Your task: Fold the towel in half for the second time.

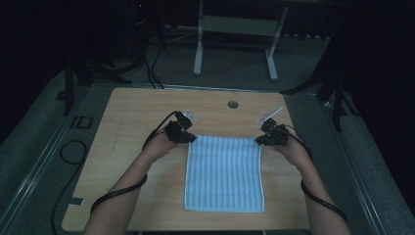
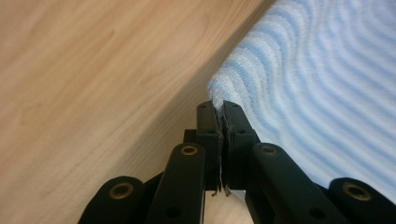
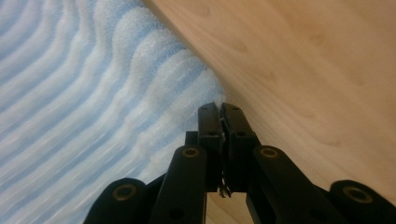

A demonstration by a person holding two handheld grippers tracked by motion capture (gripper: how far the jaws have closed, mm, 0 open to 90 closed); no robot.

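Note:
A light blue and white striped towel (image 1: 224, 174) lies flat on the wooden table (image 1: 132, 117), its long side running toward me. My left gripper (image 1: 190, 139) is shut on the towel's far left corner (image 2: 218, 95), the cloth pinched between its black jaws. My right gripper (image 1: 258, 140) is shut on the far right corner (image 3: 212, 95) in the same way. Both far corners sit a little raised off the wood. In the left gripper view the towel (image 2: 327, 84) spreads to the right; in the right gripper view the towel (image 3: 79, 84) spreads to the left.
A round cable hole (image 1: 233, 104) sits near the table's far edge. A small white stick-like object (image 1: 270, 114) lies on the table beyond the right gripper. Black cables (image 1: 117, 193) trail from both grippers along my forearms. A white frame (image 1: 235, 39) stands on the floor behind the table.

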